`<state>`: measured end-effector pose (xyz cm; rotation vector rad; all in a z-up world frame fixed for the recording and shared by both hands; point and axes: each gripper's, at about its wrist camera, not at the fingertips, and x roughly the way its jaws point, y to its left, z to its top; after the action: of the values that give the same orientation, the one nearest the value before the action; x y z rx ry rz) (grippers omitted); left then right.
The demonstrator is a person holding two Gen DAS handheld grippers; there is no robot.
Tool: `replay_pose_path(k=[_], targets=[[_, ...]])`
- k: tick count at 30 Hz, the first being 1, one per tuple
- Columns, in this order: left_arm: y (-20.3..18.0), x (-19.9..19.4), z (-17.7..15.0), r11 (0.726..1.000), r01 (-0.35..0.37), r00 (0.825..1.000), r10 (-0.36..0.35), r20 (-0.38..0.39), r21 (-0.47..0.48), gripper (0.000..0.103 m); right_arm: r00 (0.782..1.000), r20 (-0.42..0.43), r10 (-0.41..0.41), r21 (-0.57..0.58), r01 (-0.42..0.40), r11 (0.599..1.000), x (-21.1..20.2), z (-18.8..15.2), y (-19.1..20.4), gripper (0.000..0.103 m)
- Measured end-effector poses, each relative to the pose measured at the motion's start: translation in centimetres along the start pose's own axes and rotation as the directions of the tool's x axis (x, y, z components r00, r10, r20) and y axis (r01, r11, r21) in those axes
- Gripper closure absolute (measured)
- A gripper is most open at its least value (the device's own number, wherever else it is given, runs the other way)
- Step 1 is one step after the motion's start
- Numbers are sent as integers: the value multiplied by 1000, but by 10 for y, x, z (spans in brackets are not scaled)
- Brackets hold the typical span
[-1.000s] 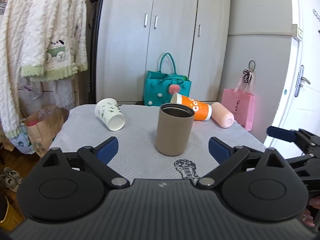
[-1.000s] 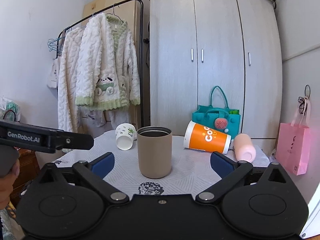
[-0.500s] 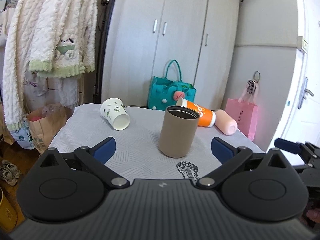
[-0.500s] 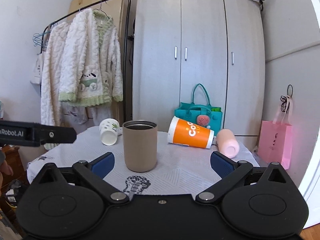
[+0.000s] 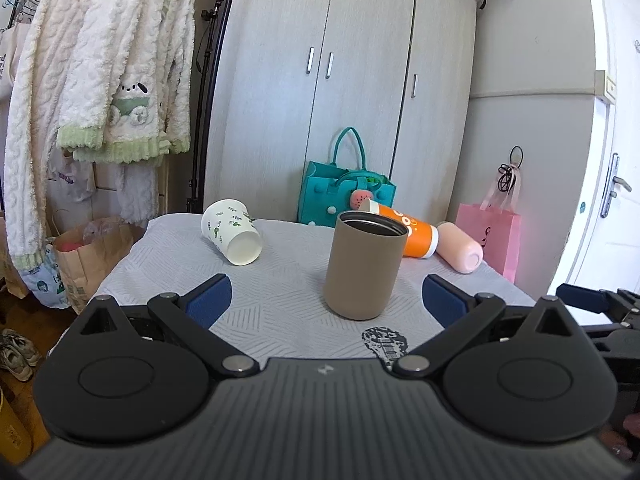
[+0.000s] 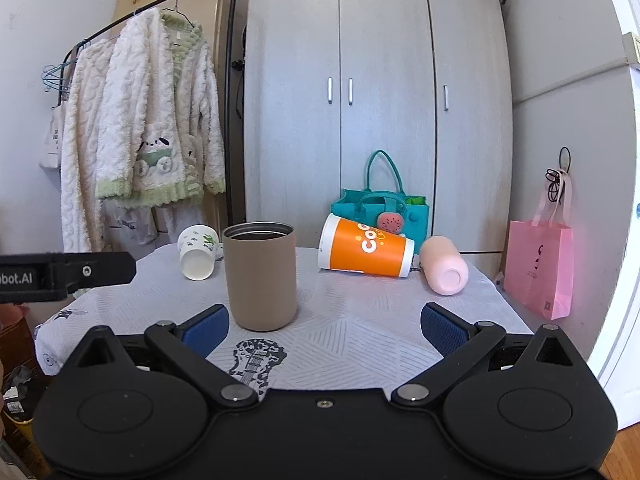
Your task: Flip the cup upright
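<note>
Grey three-door wardrobe (image 6: 376,112) standing against the back wall, clothes rail (image 6: 160,8) hanging fluffy robes (image 6: 156,128) at left, white door (image 5: 612,208) showing right, daylight falling on the cloth-covered tabletop (image 6: 360,320).

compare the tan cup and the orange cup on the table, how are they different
Pose: the tan cup stands upright with its mouth up, while the orange cup lies on its side.
Look: the tan cup is plain matte with a dark metal-looking inside; the orange cup has white lettering and white bands at both ends.
Place: the tan cup sits nearer both grippers, the orange cup farther back.
Both rest on the table, ungripped.
</note>
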<state>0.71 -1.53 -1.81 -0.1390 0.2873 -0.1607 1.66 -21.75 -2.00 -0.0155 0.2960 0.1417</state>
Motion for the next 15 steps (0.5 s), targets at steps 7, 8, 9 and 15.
replay_pose_path(k=[7, 8, 9, 15], targets=[[5, 4, -3, 1000, 2, 1000, -2, -14, -28, 0, 998, 0, -56, -14, 56, 998, 4, 0, -1, 0], [6, 4, -3, 1000, 0, 1000, -1, -11, -30, 0, 998, -4, -55, -3, 55, 998, 4, 0, -3, 0], [6, 4, -3, 1000, -5, 1000, 4, -9, -29, 0, 999, -2, -55, 13, 55, 998, 4, 1, -5, 0], [6, 5, -4, 999, -26, 1000, 26, -4, -20, 0, 998, 11, -70, 45, 69, 997, 2, 5, -8, 0]])
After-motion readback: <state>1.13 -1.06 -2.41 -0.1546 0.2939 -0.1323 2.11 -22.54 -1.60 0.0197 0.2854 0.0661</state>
